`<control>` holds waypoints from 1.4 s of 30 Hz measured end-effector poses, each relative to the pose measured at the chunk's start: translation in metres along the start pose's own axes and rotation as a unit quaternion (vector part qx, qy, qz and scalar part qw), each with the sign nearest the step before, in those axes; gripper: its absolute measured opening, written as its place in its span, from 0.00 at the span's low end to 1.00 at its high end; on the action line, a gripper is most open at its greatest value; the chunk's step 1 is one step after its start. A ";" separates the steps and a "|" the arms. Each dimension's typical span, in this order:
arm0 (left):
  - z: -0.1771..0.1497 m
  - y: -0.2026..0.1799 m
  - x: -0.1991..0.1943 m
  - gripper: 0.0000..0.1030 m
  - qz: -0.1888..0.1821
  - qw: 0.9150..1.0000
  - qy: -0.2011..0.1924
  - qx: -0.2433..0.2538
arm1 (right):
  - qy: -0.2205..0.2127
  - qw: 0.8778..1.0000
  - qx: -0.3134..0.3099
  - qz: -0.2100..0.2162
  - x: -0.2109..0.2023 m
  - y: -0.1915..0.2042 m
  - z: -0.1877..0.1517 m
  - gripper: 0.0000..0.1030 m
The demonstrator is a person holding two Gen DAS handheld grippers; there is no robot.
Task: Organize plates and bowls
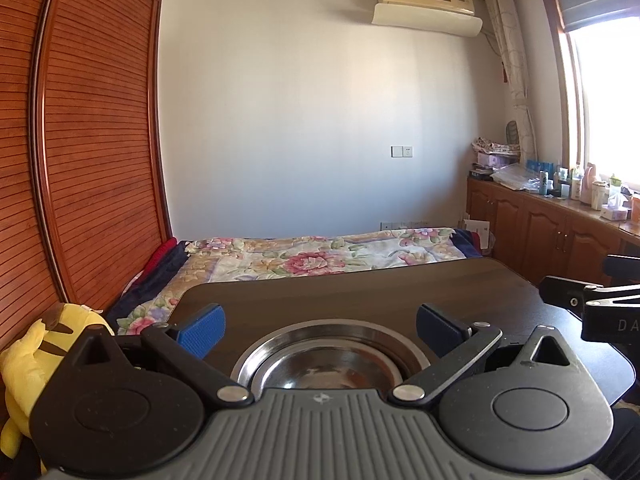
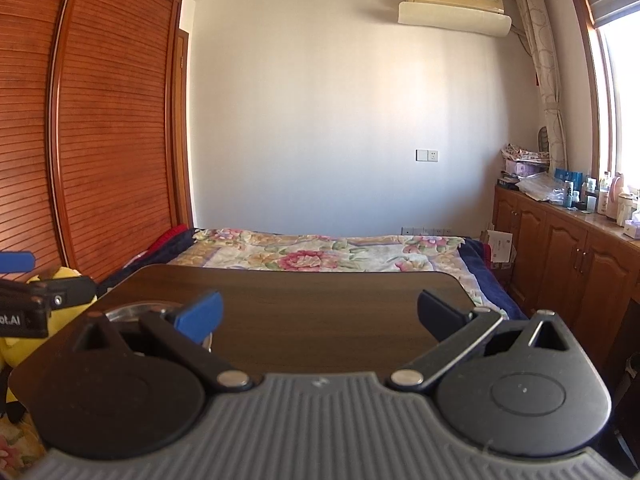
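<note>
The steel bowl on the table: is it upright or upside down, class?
Upright. The steel bowl shows its shiny hollow inside facing up, resting on the dark table.

dark brown wooden table with rounded corners [image 1: 360, 292], shiny round stainless steel bowl [image 1: 332, 364] resting on it near the front edge

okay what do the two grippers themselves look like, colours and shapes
Both match: the left gripper and right gripper have a ribbed grey body, two round black discs, black linkage arms with silver pivot pins, and jaws with blue pads. White lettering marks each gripper's black side. No sleeves or cables show.
</note>
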State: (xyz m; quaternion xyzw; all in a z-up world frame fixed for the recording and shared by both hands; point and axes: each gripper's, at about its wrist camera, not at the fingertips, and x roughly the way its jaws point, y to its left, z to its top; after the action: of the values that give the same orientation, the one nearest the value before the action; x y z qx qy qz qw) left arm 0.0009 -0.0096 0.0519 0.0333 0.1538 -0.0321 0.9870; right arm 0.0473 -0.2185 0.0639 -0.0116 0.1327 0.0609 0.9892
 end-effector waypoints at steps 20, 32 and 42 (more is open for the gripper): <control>-0.038 0.003 0.010 1.00 0.016 0.999 0.031 -0.002 | 0.000 1.000 -0.005 -0.026 0.001 -0.004 -0.028 1.00; -0.037 0.002 0.007 1.00 0.019 0.999 0.028 -0.002 | 0.004 1.000 -0.001 -0.026 0.001 -0.007 -0.028 1.00; -0.037 0.003 0.008 1.00 0.020 0.999 0.028 -0.004 | 0.006 1.000 0.003 -0.026 0.001 -0.010 -0.029 1.00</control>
State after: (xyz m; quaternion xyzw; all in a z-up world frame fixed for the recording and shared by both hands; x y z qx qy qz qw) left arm -0.0027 -0.0039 0.0149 0.0337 0.1810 -0.0109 0.9828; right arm 0.0423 -0.2296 0.0358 -0.0128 0.1381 0.0350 0.9897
